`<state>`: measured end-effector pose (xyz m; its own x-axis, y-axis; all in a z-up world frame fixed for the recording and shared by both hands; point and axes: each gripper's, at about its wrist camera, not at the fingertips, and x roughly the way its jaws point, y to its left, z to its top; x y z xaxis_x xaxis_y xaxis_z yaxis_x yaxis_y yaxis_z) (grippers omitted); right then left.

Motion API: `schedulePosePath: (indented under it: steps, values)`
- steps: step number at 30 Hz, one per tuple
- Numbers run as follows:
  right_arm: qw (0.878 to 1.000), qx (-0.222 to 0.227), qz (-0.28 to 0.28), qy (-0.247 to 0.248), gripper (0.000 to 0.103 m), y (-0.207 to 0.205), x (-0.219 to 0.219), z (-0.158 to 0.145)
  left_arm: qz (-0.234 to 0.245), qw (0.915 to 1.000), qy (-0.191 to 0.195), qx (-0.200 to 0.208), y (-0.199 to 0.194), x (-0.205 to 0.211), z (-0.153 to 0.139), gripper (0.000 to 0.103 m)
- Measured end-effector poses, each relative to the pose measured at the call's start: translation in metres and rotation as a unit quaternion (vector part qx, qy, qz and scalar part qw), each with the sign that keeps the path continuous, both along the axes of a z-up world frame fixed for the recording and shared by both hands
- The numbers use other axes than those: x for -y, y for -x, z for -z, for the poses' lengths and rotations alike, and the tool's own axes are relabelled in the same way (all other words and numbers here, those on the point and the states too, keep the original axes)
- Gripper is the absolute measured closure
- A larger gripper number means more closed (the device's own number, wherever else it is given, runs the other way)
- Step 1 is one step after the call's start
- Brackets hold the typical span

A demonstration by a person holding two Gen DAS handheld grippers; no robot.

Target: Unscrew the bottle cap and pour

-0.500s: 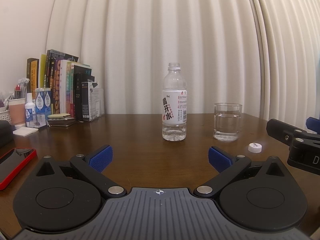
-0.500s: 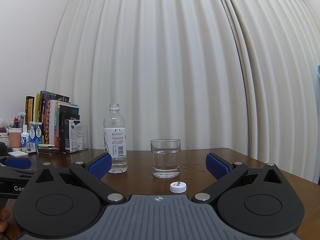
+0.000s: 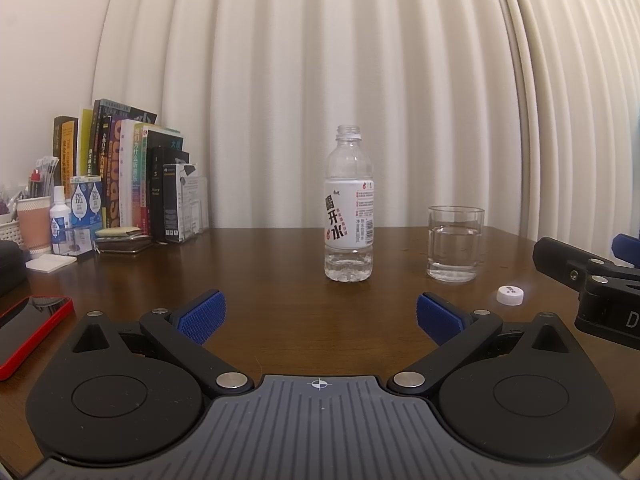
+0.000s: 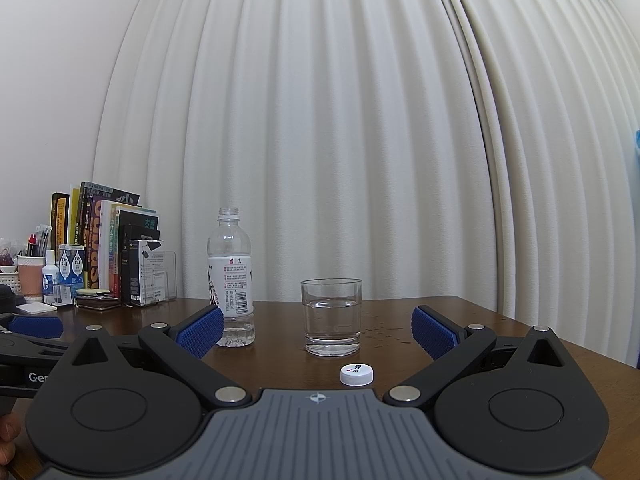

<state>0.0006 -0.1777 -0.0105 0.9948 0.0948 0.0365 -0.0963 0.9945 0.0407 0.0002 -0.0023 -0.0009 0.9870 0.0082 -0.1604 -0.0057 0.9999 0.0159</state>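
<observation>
Uncapped water bottle (image 3: pixel 349 208) upright mid-counter (image 3: pixel 280 280), long axis vertical, mouth up; its white cap (image 4: pixel 357 373) lies flat near the water glass (image 4: pixel 332 316). Left gripper (image 3: pixel 319 316) and right gripper (image 4: pixel 318 330): fingers spread wide, empty.

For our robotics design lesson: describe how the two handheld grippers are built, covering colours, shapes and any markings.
Both match: the left gripper and right gripper have black linkage arms with silver pivot pins, round black side discs, blue textured pads and a grey ribbed base with a crosshair mark. White lettering shows on each one's side.
</observation>
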Motion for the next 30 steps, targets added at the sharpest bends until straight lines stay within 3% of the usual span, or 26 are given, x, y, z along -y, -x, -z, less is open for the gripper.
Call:
schedulePosePath:
  steps: [30]
  values:
    - [1.000,-0.009,-0.005,0.005,0.000,0.0013,0.0011,-0.0029,0.004,1.0000,0.006,-0.005,-0.0021,-0.0024,-0.0016,0.000]
